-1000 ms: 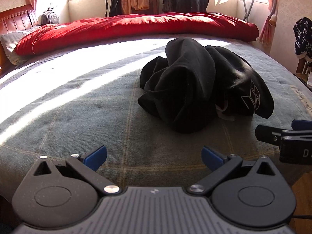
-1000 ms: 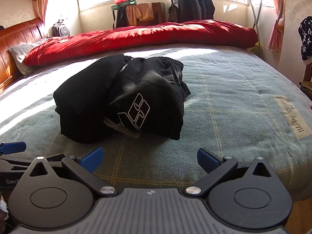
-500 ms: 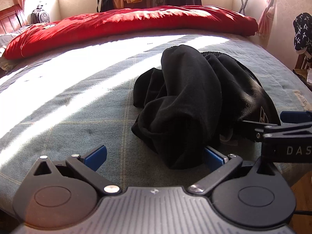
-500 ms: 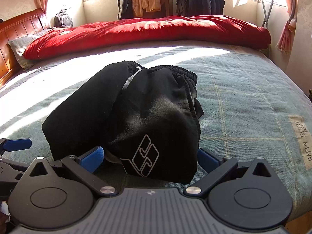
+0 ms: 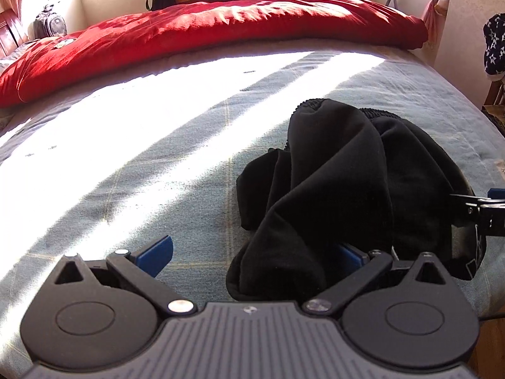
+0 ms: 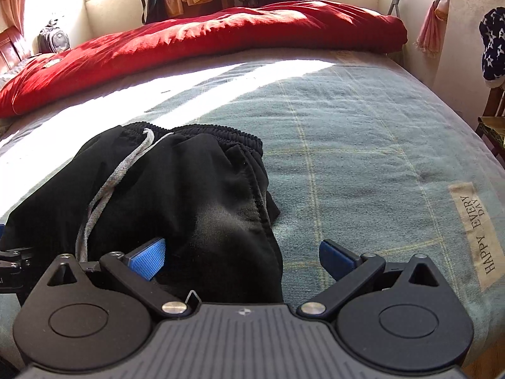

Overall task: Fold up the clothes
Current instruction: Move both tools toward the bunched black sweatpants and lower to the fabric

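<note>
Left gripper (image 5: 252,254): jaws spread wide, nothing clamped; its right blue pad is partly hidden under the near fold of the shorts, its left pad lies clear over bare blanket.
Right gripper (image 6: 241,260): jaws spread wide, nothing clamped; the near hem of the shorts lies between the pads, touching or just beside the left one, with the right pad over bare blanket.
Shorts (image 6: 189,208): a black crumpled heap at the near edge of the bed, lying on the blanket; elastic waistband on the far side, a grey drawstring (image 6: 104,189) trailing toward the near left; a white logo is partly visible at the right edge of the left wrist view.
Blanket (image 6: 363,158): grey-green with thin yellow check lines, a sewn label reading "HAPPY EVERY DAY" near the right side, a broad band of sunlight across the left.
Duvet (image 5: 205,31): red, bunched along the far side of the bed.
Beyond: clothes hanging by the window.
</note>
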Demonstrator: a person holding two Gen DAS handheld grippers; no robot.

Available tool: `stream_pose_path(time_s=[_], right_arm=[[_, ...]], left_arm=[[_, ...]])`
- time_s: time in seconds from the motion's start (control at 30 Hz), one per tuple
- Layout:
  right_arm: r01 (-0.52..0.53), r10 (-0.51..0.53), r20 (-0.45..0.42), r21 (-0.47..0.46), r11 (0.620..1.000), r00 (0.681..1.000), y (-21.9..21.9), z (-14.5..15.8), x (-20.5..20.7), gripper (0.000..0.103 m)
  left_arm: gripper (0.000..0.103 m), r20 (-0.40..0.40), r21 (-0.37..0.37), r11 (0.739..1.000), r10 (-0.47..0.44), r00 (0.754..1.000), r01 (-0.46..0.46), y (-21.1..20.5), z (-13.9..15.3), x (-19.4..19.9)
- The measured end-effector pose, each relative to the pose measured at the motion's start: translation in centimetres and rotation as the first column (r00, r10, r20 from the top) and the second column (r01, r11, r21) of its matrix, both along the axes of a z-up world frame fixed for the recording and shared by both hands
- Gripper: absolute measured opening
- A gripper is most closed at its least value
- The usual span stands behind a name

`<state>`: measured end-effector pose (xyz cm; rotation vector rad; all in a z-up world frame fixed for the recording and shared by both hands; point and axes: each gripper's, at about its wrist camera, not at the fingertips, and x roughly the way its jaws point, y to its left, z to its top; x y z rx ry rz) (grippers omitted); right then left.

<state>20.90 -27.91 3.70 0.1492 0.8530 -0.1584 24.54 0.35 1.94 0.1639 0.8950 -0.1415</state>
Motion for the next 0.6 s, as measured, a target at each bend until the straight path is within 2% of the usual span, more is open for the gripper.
stream_pose_path(time_s=[0.07, 0.17, 0.33, 0.47, 0.53, 0.6], right_arm=[[0.033, -0.033, -0.003, -0.008, 0.999, 0.999, -1.0, 0.1, 0.4, 0.103], [0.042, -0.042, 0.003, 0.017, 0.999, 0.999, -1.9, 0.3, 0.6, 0.103], [-0.043, 0.042, 0.022, 0.051, 0.998, 0.999, -0.6, 0.4, 0.8, 0.103], [-0.080, 0.078, 0.046, 0.044, 0.996, 0.996, 0.8, 0.7, 1.3, 0.103], [-0.088, 0.085, 0.057, 0.045, 0.995, 0.995, 1.4, 0.8, 1.6, 0.103], [-0.091, 0.088, 0.066, 0.045, 0.995, 0.994, 2.0, 0.7, 1.7, 0.103]], left_arm=[[0.103, 0.003, 0.023, 1.000, 0.007, 1.000, -0.007, 0.8, -0.2, 1.2], [0.103, -0.005, -0.007, 0.999, -0.035, 0.999, 0.035, 1.9, -0.9, 1.7], [0.103, -0.038, -0.144, 0.982, -0.126, 0.991, 0.119, 3.8, -3.1, 1.8], [0.103, -0.119, -0.320, 0.941, -0.156, 0.981, 0.111, 6.4, -5.3, 2.7], [0.103, -0.143, -0.369, 0.922, -0.183, 0.973, 0.119, 7.1, -6.1, 3.2], [0.103, -0.119, -0.387, 0.907, -0.227, 0.967, 0.165, 7.4, -6.5, 3.2]])
